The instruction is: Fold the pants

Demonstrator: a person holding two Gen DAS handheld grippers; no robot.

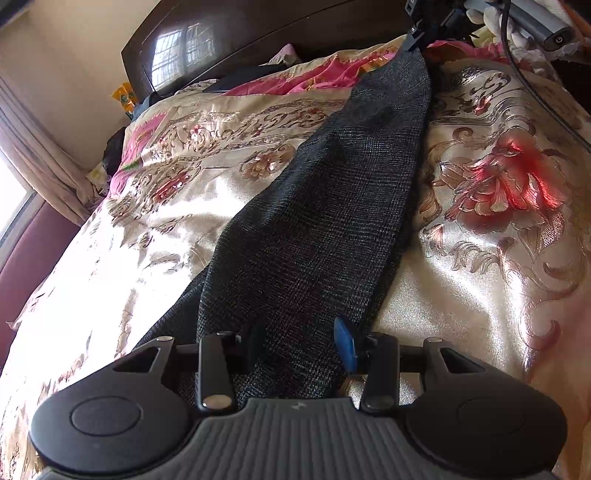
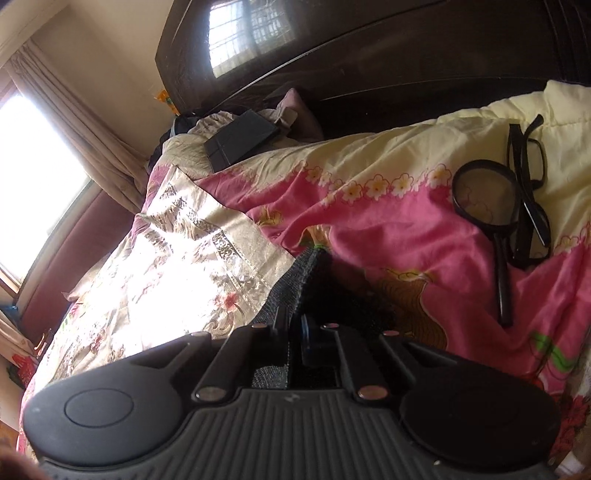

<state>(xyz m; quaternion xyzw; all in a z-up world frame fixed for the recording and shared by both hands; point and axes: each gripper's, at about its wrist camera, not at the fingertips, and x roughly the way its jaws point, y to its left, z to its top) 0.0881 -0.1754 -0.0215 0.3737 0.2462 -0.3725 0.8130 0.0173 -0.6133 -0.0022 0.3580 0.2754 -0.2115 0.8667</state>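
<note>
From the left wrist, the left gripper (image 1: pixel 301 349) has its jaws set wide around a thick bunch of the dark pants (image 1: pixel 325 206), cloth filling the gap; whether they truly pinch it I cannot tell. The pants stretch toward one o'clock across the floral bedspread (image 1: pixel 498 258), where the right gripper (image 1: pixel 415 35) holds the far end.

From the right wrist, the right gripper (image 2: pixel 295 332) has narrow jaws clamped on the pants' edge (image 2: pixel 295 288). A magnifying glass (image 2: pixel 484 199) and spectacles (image 2: pixel 528 177) lie at two o'clock. Keep the cloth taut and both ends level, and fold well short of those.
</note>
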